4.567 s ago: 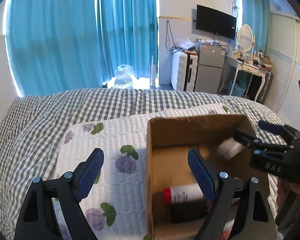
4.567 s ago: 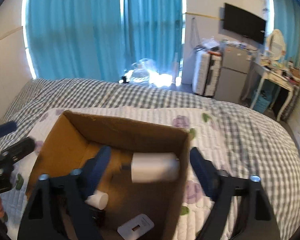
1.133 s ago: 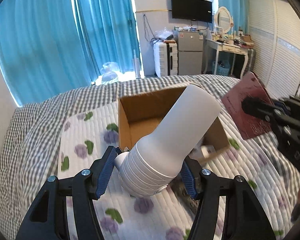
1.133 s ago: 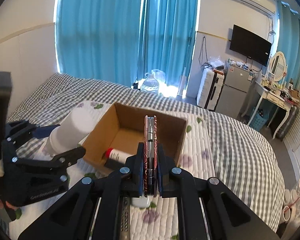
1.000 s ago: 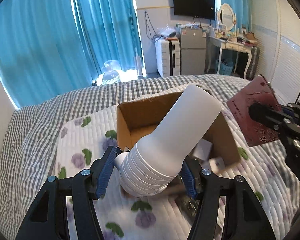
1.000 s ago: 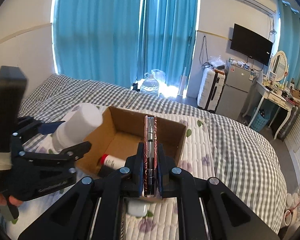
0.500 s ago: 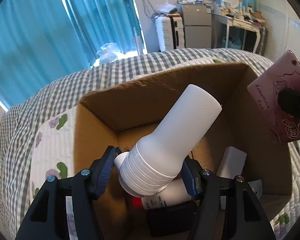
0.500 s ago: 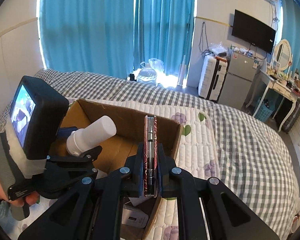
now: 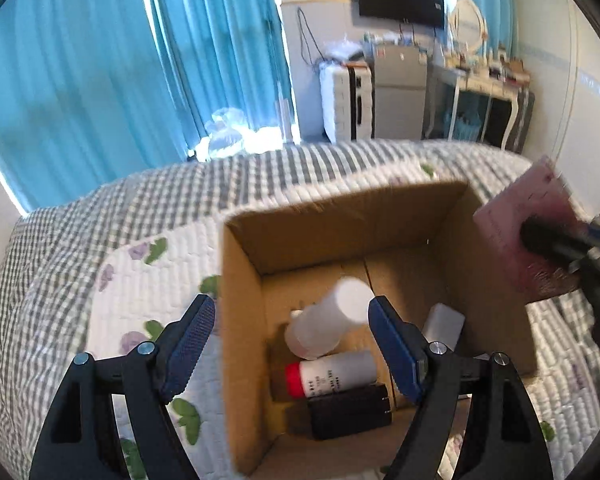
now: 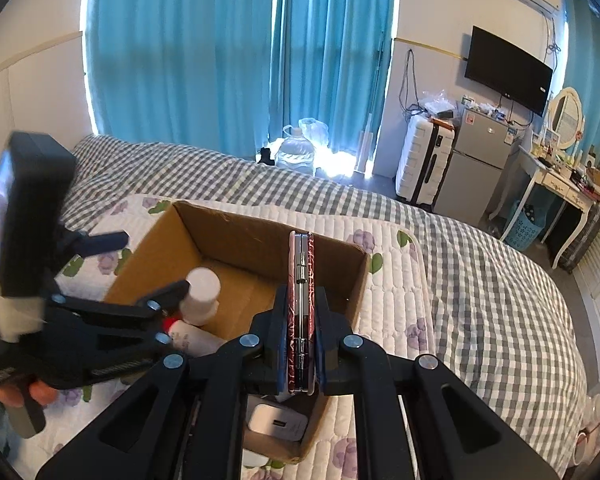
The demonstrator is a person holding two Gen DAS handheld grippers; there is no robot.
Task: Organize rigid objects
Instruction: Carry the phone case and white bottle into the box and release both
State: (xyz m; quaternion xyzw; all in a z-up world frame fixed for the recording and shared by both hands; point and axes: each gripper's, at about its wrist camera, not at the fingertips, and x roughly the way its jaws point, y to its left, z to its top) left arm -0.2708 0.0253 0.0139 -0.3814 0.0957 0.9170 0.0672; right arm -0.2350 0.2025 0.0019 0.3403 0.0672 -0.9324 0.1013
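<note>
Left gripper (image 9: 290, 340): your jaws stood wide apart and gripped nothing, poised over the left edge of the cardboard box (image 9: 240, 320).
White bottle (image 9: 328, 320): it sat inside the box, free of your pads, tilted against the red-capped bottle (image 9: 332, 372), with a black block (image 9: 348, 410) at the near wall.
White charger (image 10: 274, 422): it lay in the box's near right corner.
Right gripper (image 10: 300, 344): you held it clamped on a pink-and-red patterned case (image 10: 300, 300), standing on edge above the box's right wall.
Box: it rested on the flowered quilt (image 10: 392, 280).
</note>
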